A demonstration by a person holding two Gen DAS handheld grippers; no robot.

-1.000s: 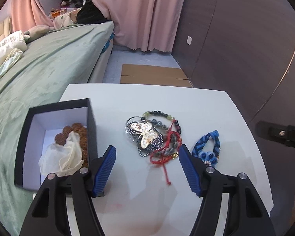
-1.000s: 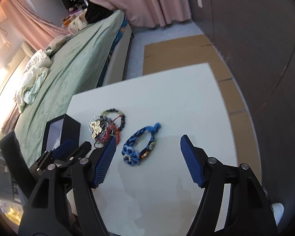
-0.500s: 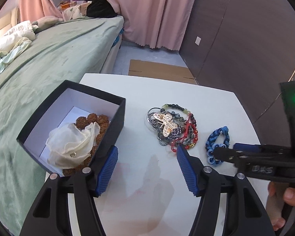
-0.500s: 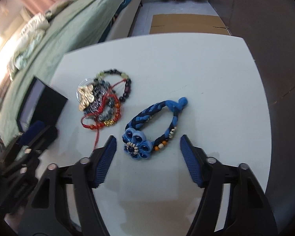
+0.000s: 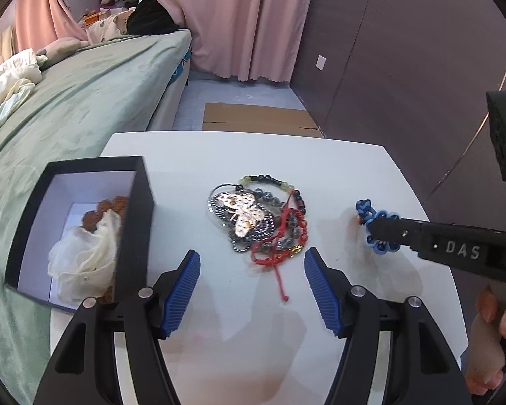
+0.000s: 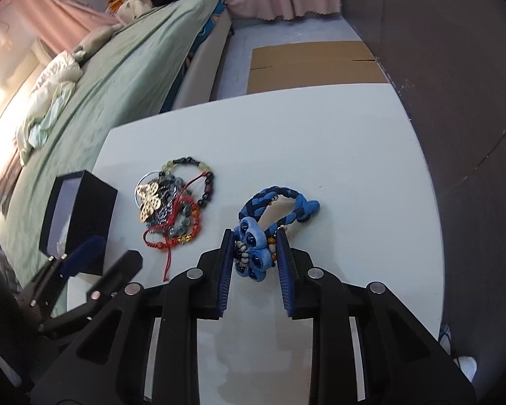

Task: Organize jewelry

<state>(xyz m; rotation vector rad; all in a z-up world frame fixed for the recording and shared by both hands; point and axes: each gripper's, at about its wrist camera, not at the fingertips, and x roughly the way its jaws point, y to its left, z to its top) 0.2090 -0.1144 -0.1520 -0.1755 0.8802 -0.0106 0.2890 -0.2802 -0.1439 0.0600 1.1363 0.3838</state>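
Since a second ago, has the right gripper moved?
Yes. The right gripper has come down toward the white table onto the blue braided bracelet, jaws just closing around its flower end.

A blue braided bracelet (image 6: 276, 214) with a flower-like cluster of blue loops and small beads is seen lying on the white desk (image 6: 337, 141). A tangled heap of beaded bracelets (image 5: 258, 222), topped by a butterfly ornament, lies beside an open black box (image 5: 84, 233) holding pale fabric
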